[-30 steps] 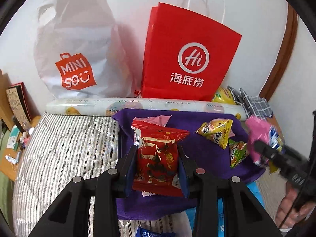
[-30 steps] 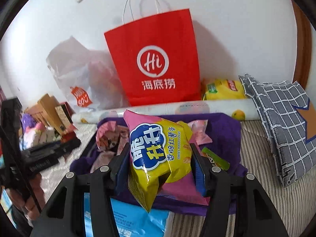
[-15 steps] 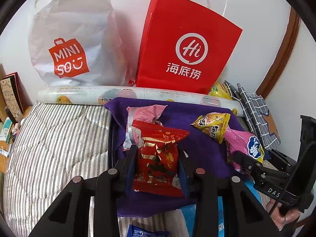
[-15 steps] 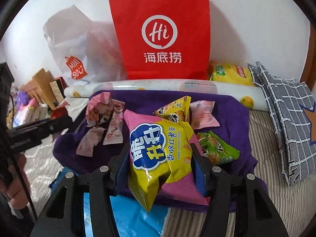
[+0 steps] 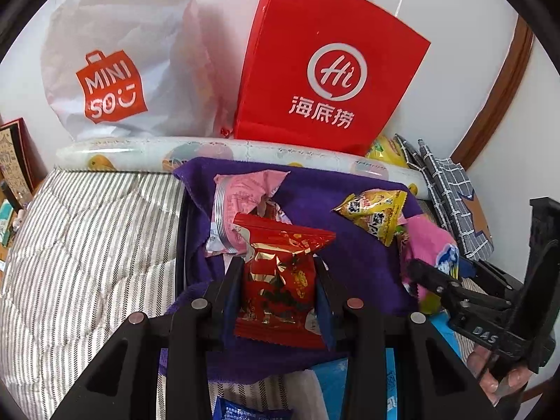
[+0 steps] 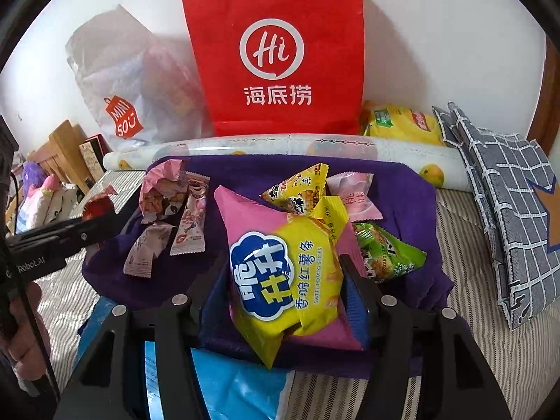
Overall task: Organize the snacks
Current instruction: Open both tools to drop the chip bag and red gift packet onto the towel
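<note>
- The left gripper pinches a red packet above the purple cloth, near the pink packets at its left, probably its group.
- The right gripper, jaws just widening around the chips, seems to be releasing them onto the cloth's near right edge.

The left tongs clamped a red and gold snack packet above the purple cloth. A pink wrapper lay behind it, a yellow packet to its right, and the right tongs beyond.
</note>
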`<state>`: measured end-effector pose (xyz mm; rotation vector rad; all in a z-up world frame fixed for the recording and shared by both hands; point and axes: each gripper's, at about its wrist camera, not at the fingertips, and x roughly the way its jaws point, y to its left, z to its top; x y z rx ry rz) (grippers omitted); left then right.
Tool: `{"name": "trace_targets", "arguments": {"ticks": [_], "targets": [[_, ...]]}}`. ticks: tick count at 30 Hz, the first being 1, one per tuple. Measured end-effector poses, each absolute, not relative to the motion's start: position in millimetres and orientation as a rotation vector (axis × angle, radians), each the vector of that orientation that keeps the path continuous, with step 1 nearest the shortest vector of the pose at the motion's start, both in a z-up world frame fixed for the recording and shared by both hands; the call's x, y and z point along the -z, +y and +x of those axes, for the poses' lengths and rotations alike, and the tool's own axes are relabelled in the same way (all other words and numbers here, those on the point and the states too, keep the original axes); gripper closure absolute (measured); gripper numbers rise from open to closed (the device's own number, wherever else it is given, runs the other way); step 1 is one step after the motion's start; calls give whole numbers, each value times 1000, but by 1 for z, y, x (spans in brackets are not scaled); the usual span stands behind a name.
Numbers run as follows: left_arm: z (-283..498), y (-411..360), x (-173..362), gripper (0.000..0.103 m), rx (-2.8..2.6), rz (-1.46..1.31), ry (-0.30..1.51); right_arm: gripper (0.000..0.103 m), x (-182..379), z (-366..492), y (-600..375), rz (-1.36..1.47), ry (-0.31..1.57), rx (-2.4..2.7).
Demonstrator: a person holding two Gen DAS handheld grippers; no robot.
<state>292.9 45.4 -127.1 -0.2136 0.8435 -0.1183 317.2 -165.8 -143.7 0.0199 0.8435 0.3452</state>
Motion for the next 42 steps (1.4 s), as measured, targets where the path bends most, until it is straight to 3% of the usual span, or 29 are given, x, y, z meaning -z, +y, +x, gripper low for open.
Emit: {"name": "trace_targets", "arguments": {"ticks": [10, 23, 25, 27, 28, 38, 42], "targets": [[301, 46, 138, 67, 144, -259, 855, 26, 130, 311, -175, 102, 806, -383], [308, 43, 146, 67, 119, -274, 872, 26, 122, 304, -178, 106, 766, -396], [310, 46, 146, 62, 113, -290, 882, 26, 122, 304, -178, 104, 769, -388], [309, 49, 145, 41, 104, -304, 881, 26, 123, 305, -179, 110, 772, -384], [308, 50, 144, 39, 108, -307, 872, 26, 123, 305, -179, 111, 772, -384], [295, 51, 122, 35, 119, -286, 796, 26, 119, 300, -178, 91, 729, -360], [291, 52, 114, 35, 87, -267, 779, 32, 113, 290, -174, 37, 683, -365]]}}
